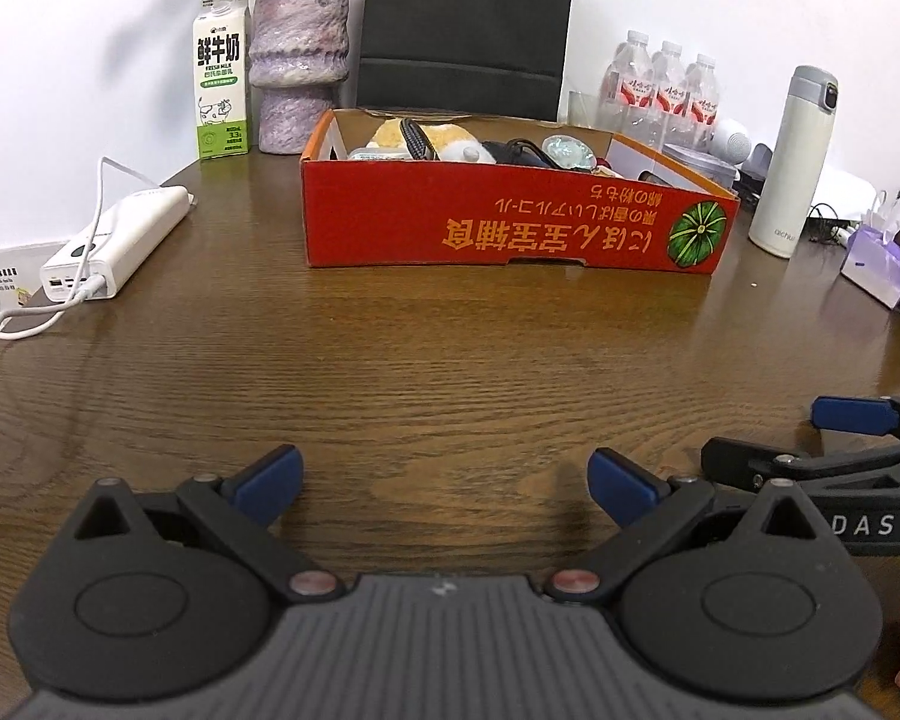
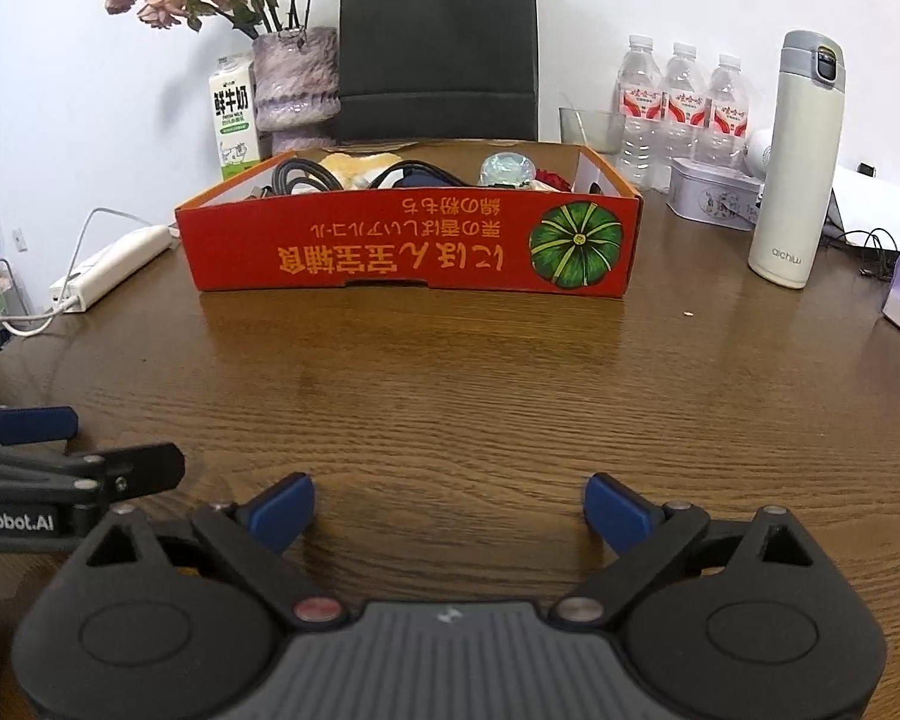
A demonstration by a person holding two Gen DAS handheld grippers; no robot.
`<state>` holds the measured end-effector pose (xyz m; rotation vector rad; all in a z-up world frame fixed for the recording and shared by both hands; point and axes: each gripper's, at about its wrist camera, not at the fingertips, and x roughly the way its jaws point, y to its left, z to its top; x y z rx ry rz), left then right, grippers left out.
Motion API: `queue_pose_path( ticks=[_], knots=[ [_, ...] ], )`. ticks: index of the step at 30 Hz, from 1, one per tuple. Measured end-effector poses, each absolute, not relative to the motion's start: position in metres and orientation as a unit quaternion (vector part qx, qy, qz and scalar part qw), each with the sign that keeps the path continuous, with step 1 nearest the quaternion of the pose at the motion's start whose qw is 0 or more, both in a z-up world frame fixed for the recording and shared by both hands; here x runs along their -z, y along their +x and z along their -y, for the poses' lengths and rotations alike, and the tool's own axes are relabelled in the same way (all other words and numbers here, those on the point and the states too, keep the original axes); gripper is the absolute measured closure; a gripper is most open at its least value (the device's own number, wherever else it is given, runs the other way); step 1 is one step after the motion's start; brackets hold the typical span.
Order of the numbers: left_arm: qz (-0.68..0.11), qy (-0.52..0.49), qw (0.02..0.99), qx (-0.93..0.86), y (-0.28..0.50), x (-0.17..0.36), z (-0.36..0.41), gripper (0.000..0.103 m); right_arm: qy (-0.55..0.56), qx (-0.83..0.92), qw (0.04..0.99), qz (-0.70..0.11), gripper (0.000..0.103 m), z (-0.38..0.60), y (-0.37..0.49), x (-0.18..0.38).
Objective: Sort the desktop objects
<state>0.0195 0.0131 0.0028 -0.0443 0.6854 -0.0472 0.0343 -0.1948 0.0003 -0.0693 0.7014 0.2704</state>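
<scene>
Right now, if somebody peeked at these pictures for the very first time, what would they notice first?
Probably the big red box in the middle of the wooden table, with a green pumpkin picture and upside-down orange writing on its front, and stuffed with odds and ends. Behind it stand a purple vase of dried pink flowers and a black paper bag. Up close, the left gripper and right gripper both sit open and empty.

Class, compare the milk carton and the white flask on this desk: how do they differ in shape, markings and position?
The milk carton is boxy with a gabled top; the white flask is a tall cylinder with a grey lid. The carton carries green print and a cow; the flask is plain apart from small lettering. The carton stands left of the red box, the flask right. Both stand upright.
</scene>
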Motion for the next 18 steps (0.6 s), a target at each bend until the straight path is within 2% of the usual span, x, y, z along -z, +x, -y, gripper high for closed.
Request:
queue_pose_path(
  ticks=[2, 18],
  knots=[
    [-0.337, -0.018, 0.941, 0.019, 0.0196, -0.0024, -0.0124, 0.0, -0.043, -0.12, 0.929, -0.347, 0.0, 0.191, 0.0339, -0.0006],
    [-0.345, 0.002, 0.939, -0.012, 0.0218, -0.0008, -0.0073, 0.0, -0.029, -0.107, 0.932, -0.345, 0.0, 0.1916, 0.0288, 0.002]
  ],
)
